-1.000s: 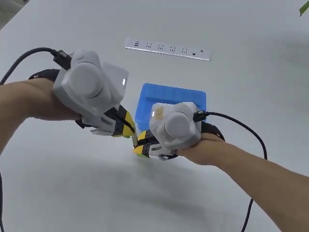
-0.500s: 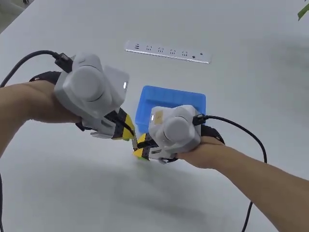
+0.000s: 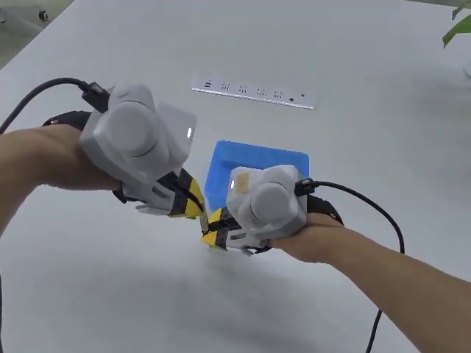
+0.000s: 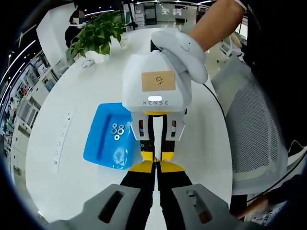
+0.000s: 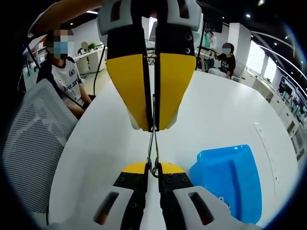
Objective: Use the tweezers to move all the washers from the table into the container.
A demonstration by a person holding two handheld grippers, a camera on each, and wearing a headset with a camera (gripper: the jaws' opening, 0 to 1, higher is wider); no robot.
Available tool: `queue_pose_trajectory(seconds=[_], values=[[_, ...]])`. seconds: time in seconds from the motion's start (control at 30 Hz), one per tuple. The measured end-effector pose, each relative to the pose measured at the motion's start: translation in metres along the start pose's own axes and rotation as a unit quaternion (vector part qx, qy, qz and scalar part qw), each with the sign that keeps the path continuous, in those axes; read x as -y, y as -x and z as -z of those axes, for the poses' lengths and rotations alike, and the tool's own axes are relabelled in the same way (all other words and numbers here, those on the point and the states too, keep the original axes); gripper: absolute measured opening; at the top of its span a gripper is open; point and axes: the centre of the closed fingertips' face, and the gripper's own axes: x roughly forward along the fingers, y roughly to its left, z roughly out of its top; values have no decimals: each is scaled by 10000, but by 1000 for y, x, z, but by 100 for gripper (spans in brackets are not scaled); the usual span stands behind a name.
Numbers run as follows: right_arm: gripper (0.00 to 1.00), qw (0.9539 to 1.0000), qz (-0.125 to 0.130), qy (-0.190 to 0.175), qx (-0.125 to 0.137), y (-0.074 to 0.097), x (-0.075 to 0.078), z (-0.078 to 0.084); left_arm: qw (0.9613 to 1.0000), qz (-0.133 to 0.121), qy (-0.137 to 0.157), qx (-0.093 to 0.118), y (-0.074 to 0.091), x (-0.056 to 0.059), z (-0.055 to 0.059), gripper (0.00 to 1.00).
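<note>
L claw [image 4: 155, 168]: I read it clamped on the tweezers [image 5: 152, 148], just beside the container [image 4: 98, 143], nose to nose w/ R claw.
R claw [image 5: 153, 168]: pads together on the same tweezers, just beside the container's near edge.
Tweezers: thin metal legs bridging both claws, above the worktop [image 3: 353, 88], next to the container.
Washers [image 4: 118, 131]: I see a few lying inside the container, approx mid-tray.
Power strip [image 3: 254, 93]: flat on worktop, well beyond the container's far side.

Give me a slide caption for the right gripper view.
Left gripper and right gripper hold the tweezers near the blue container.
</note>
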Motion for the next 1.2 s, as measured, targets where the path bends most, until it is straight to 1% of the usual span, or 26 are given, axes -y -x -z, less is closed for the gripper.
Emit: queue_pose_trajectory(seconds=[0.37, 0.6, 0.77, 0.97, 1.2], values=[[9, 9999, 89, 137, -1, 16, 5, -13, 9999, -89, -111, -32, 15, -3, -13, 5], [9, 9996, 175, 206, -3, 27, 12, -19, 9997, -159, -202, -35, 23, -9, -22, 5], [9, 9994, 261, 239, 3, 35, 21, -22, 9994, -197, -281, -30, 28, -17, -30, 5], [9, 9990, 371, 257, 16, 44, 33, -23, 9990, -240, -388, -21, 30, -28, -37, 5], [9, 9984, 524, 222, 31, 52, 54, -19, 9983, -268, -515, 10, 27, -47, -46, 5]])
